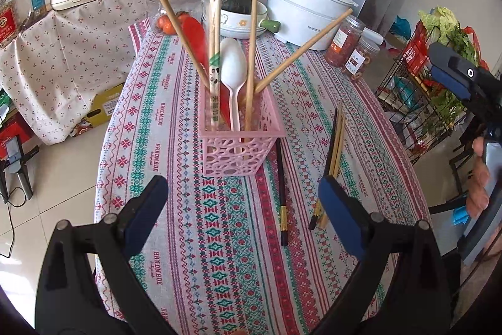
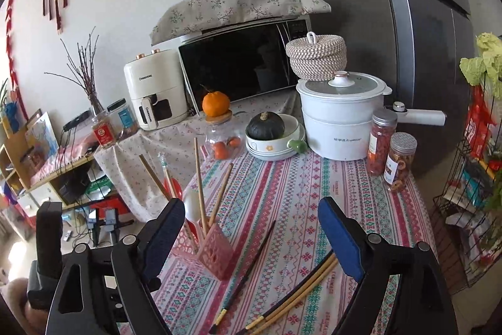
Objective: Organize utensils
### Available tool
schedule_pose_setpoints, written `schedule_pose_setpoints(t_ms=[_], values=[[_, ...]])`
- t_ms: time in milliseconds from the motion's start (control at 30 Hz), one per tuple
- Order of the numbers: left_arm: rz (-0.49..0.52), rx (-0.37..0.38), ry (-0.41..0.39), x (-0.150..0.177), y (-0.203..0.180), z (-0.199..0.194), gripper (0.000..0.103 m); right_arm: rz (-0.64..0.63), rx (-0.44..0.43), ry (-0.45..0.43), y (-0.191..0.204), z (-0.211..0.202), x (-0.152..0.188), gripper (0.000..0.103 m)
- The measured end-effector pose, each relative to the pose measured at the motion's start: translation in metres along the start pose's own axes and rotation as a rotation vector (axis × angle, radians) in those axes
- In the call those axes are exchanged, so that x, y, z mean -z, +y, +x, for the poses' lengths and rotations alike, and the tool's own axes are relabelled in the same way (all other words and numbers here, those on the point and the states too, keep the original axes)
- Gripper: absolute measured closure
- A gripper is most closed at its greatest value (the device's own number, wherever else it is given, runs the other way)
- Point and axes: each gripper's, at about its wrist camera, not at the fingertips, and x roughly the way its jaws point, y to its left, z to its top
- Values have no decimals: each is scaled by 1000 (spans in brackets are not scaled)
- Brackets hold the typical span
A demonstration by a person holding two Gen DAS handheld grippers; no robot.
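Left view: left gripper (image 1: 241, 206) wide open, empty, behind the pink perforated plastic basket (image 1: 240, 143). Basket is light and top-heavy with wooden chopsticks (image 1: 252, 52) and white plastic spoon (image 1: 231, 65); a nudge could tip it.

Right view: right gripper (image 2: 251, 237) wide open, empty. Black chopstick (image 2: 248, 272) and a bundle (image 2: 298, 297) lie flat on the woven cloth; thin, slick, may roll.

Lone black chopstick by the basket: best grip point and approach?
Grip the black chopstick mid-shaft, from above, jaws across its width. It lies flat on the tablecloth, apart from the other chopsticks; its far tip sits by the pink basket, so stay nearer.
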Motion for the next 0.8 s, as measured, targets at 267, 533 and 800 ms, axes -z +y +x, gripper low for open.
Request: schedule_pose_setpoints(t_ms=[267, 533, 800], values=[[104, -12, 40, 10, -40, 15, 7, 178, 133, 238, -75, 27, 36, 9], [194, -50, 136, 14, -83, 50, 7, 210, 229, 390, -124, 41, 57, 9], [190, -34, 214, -9, -117, 101, 7, 237, 255, 454, -151, 55, 58, 9]])
